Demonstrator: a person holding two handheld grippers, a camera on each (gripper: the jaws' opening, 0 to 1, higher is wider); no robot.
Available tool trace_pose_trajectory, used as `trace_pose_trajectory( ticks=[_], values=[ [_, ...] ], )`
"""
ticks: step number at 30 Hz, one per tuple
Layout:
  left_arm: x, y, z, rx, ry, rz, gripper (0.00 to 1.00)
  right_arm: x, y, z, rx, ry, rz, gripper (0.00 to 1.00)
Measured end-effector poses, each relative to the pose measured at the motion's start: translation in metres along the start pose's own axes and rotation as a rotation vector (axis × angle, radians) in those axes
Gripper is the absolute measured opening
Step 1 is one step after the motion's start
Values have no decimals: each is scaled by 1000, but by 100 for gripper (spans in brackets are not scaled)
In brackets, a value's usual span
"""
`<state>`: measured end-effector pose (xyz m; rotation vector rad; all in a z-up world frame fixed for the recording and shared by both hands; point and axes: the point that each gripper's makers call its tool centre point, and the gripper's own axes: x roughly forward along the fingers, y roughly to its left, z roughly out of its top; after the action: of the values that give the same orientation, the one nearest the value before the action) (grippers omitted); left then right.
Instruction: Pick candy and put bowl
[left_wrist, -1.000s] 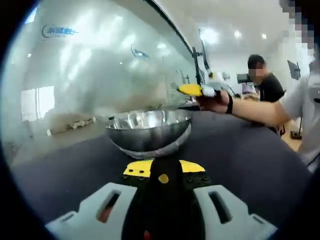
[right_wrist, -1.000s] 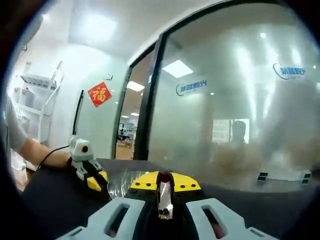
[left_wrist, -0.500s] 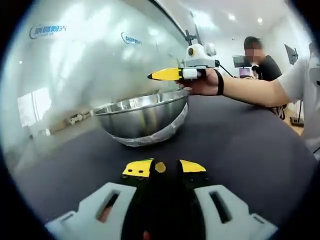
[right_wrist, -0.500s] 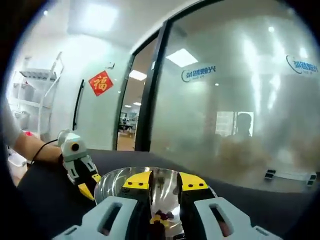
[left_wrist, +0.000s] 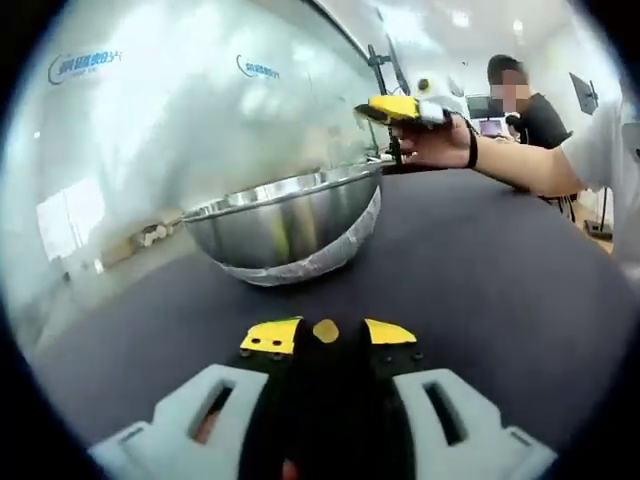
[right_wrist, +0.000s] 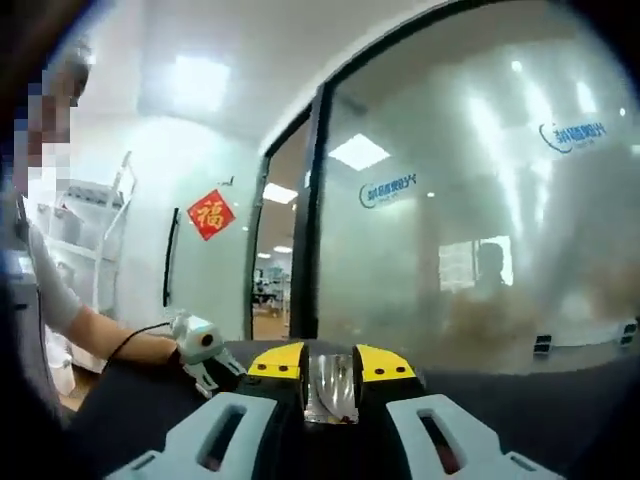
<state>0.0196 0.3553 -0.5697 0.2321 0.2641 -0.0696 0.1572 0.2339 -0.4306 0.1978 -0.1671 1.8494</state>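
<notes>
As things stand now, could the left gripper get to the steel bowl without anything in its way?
Probably yes: the left gripper points straight at the steel bowl, with bare dark table between them. The right gripper is held above the bowl's far rim.

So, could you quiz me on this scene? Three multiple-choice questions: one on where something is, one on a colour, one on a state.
1. Where does the steel bowl stand?
A) on the dark table
B) on a shelf
C) on the floor

2. What colour are the tips of the left gripper?
A) red
B) yellow
C) green

3. How is the right gripper placed?
A) lying on the table
B) resting inside the bowl
C) held in the air by a hand

Answers:
1 A: the bowl's base sits on the dark tabletop.
2 B: yellow pads show at its tips in the left gripper view.
3 C: the hand holds it clear of table and bowl.
</notes>
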Motion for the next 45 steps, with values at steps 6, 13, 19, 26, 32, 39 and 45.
trace_pose_trajectory(
  ticks=[6,13,19,26,32,39,45],
  values=[
    [10,-1,-1,-48,7,12,13,2,6,-37,-202,134,0,10],
    [8,-5,-2,-59,13,-2,4,8,28,-46,-265,171,48,10],
    [-2,-6,0,-50,9,-7,2,7,25,-52,-262,174,27,10],
    [-52,-5,76,-75,-271,-8,2,2,12,-52,-227,169,-17,10],
    [-62,30,115,-132,-385,59,3,1,13,-52,-232,171,-18,10],
    [-10,49,148,-88,-332,83,3,-2,4,-49,-225,164,-46,10],
    [32,52,142,-78,-266,103,4,-5,-5,-44,-221,147,-74,10]
  ],
)
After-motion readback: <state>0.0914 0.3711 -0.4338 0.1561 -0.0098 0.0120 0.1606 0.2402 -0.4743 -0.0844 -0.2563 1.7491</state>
